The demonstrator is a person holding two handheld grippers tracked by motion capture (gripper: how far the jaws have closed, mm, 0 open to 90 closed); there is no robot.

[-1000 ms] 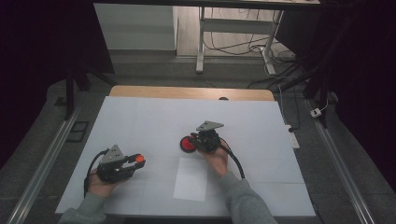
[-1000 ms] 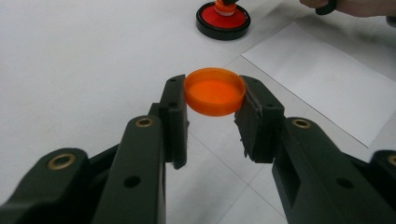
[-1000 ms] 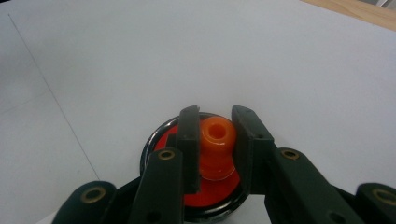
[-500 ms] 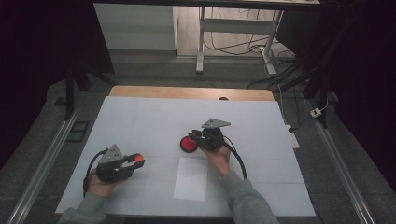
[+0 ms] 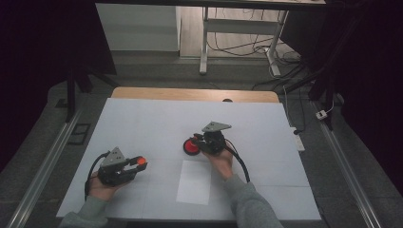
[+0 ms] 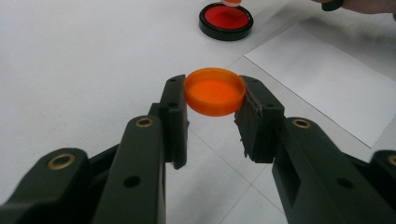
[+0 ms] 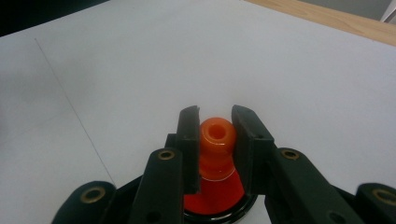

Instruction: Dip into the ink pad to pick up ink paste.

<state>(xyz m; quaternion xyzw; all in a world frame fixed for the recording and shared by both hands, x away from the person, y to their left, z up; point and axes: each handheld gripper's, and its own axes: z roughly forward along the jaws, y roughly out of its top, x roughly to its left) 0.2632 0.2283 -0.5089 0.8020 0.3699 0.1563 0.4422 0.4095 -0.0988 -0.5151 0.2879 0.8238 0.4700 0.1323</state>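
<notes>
Now, from the high view, the left gripper sits at the lower left of the white table, held in the person's left hand, with an orange cap caught at its tip. Over at centre frame, the right gripper is held in the right hand, its tip right over a round red ink pad in a black rim. A white sheet of paper lies just below the pad, between the two forearms.

Over to the left gripper view: the two black jaws are clamped on the orange cap, one pad pressing each side, the cap's open side up and held clear above the table. At the upper middle of the frame sits the red ink pad, well apart from the cap, and the paper runs along the right side.

And the right gripper view: the jaws are closed tight on an orange stamp, gripping it upright, its hollow top showing between the pads. Its lower end stands on the red ink pad at the bottom of the frame, with white table stretching beyond and a wooden edge at the upper right.
</notes>
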